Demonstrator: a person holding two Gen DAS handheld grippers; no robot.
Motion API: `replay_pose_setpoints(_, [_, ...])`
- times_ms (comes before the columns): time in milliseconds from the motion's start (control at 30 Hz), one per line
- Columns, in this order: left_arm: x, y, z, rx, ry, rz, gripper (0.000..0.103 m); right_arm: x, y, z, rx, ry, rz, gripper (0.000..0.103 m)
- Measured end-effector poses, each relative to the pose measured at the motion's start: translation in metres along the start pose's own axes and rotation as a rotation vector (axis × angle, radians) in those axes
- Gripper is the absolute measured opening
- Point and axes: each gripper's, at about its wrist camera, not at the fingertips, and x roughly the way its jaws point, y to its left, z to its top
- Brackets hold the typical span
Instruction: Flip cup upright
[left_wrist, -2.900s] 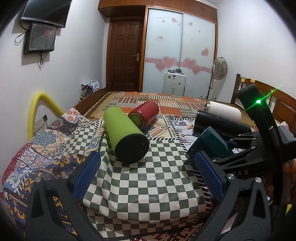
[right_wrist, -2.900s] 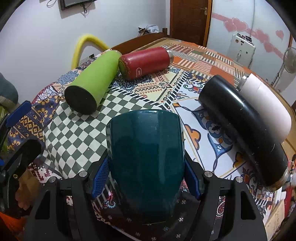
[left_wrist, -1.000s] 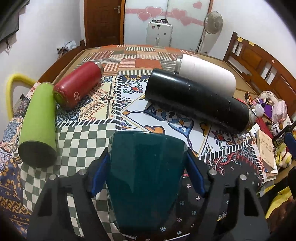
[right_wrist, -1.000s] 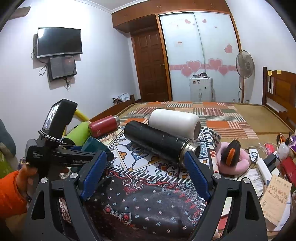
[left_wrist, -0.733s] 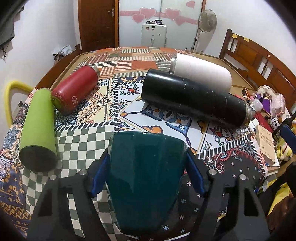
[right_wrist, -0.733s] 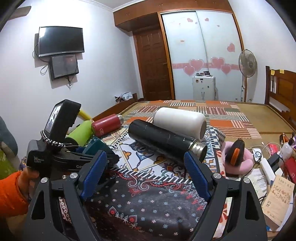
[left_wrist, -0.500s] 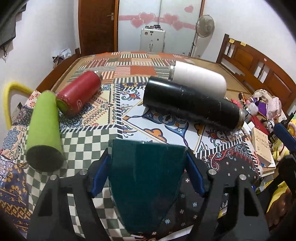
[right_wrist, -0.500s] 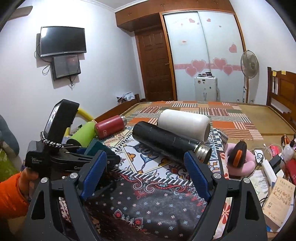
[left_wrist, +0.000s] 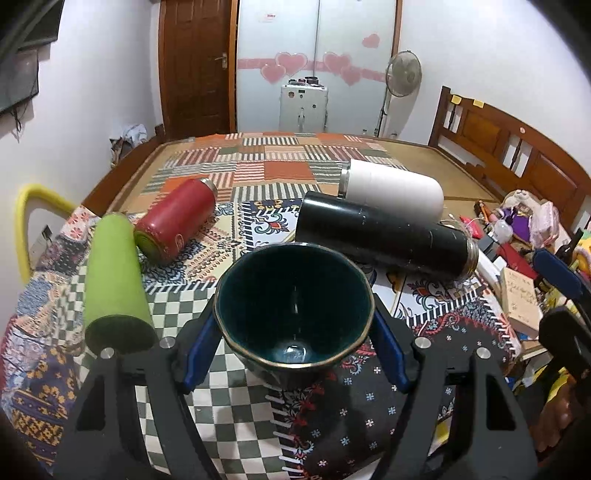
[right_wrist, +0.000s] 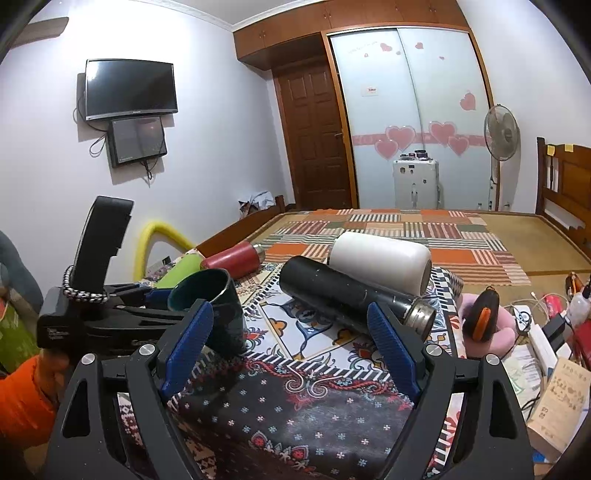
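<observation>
Cup (left_wrist: 293, 314): one item, dark teal glazed ceramic with a thin bronze-coloured rim; tapered body, wider at the mouth than at the base. The mouth is being shown facing upward, tilted slightly toward the left wrist camera, with the glossy interior bottom visible. The body is being gripped on both sides near the rim by blue-padded fingers (left_wrist: 197, 350), above patterned cloth.
</observation>
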Motion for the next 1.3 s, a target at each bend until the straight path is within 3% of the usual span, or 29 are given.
replay_pose_setpoints(467, [-0.001,-0.005,-0.009,0.029,-0.010,0.010,0.075,0.004,0.005,0.002,0.003,0.005,-0.003,0.084])
replay_pose_setpoints(767, [-0.027,-0.007,-0.016,0.041,-0.070,0.025,0.084,-0.008,0.013,0.010,-0.006,-0.018,-0.006,0.084])
replay_pose_setpoints(933, [-0.068,-0.003,-0.020,0.026,-0.162,0.054,0.084,-0.021,0.020,0.016,-0.008,-0.048,-0.009,0.084])
replay_pose_setpoints(1300, [-0.190,-0.004,-0.034,0.015,-0.472,0.109,0.084,-0.069,0.055,0.033,-0.030,-0.176,-0.007,0.088])
